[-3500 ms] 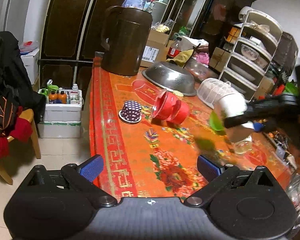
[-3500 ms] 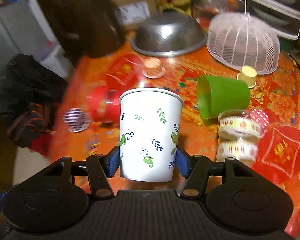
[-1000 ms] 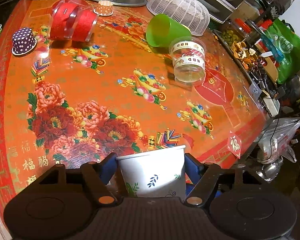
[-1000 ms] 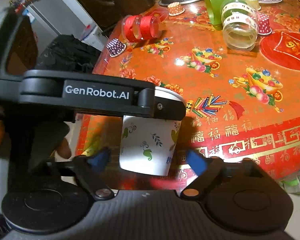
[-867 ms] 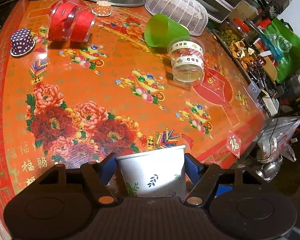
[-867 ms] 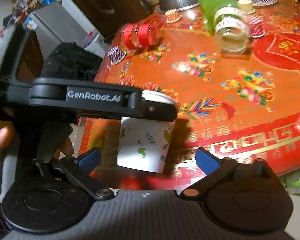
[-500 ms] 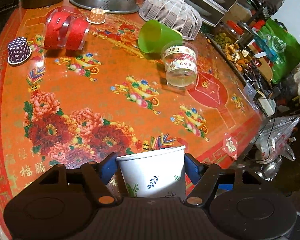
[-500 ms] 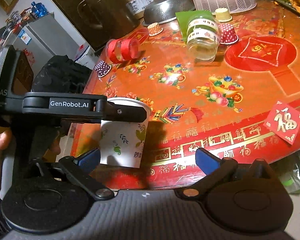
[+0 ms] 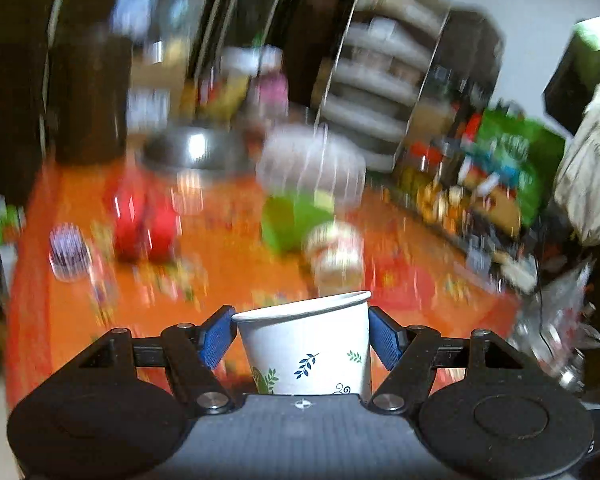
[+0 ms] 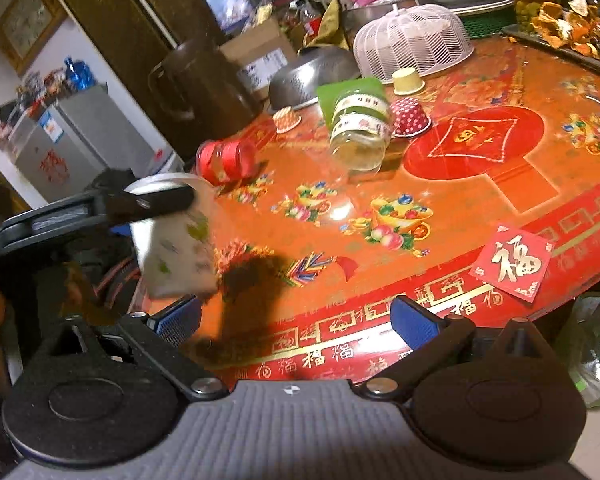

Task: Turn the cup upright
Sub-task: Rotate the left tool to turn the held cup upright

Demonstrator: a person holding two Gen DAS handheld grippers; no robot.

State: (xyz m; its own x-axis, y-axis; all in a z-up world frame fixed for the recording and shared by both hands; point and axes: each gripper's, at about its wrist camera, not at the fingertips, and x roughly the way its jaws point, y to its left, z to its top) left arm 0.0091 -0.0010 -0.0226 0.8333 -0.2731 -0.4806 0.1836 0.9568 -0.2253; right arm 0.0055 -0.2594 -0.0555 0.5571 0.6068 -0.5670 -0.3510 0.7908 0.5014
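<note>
A white paper cup (image 9: 306, 342) printed with small green and blue leaf sprigs is clamped between the blue pads (image 9: 383, 338) of the left gripper (image 9: 300, 336), mouth upward and slightly tilted. In the right wrist view the same cup (image 10: 174, 248) is seen blurred at the left, gripped near its rim and held above the near left edge of the tabletop (image 10: 480, 200); whether it touches the surface cannot be told.

The right gripper (image 10: 296, 322) is spread wide with nothing between its blue pads (image 10: 414, 322), and is held over the near edge of the tabletop.

The tabletop is covered by an orange-red cloth on which the character 福 is repeated along the near border. A red square card (image 10: 514, 262) bearing a large gold 福 is laid at the near right edge. A clear jar (image 10: 360, 132) with two printed bands is seen near the middle; their lettering is too small to be read. A green cup (image 10: 332, 94) lies directly behind it, and a red dotted paper cup (image 10: 410, 118) is placed upside down just to its right. A red container (image 10: 226, 160) lies on its side toward the left edge. A metal bowl (image 10: 308, 74) and a white mesh food cover (image 10: 412, 42) are set upside down at the far edge.

The left wrist view is heavily motion-blurred, so nothing there can be read.
</note>
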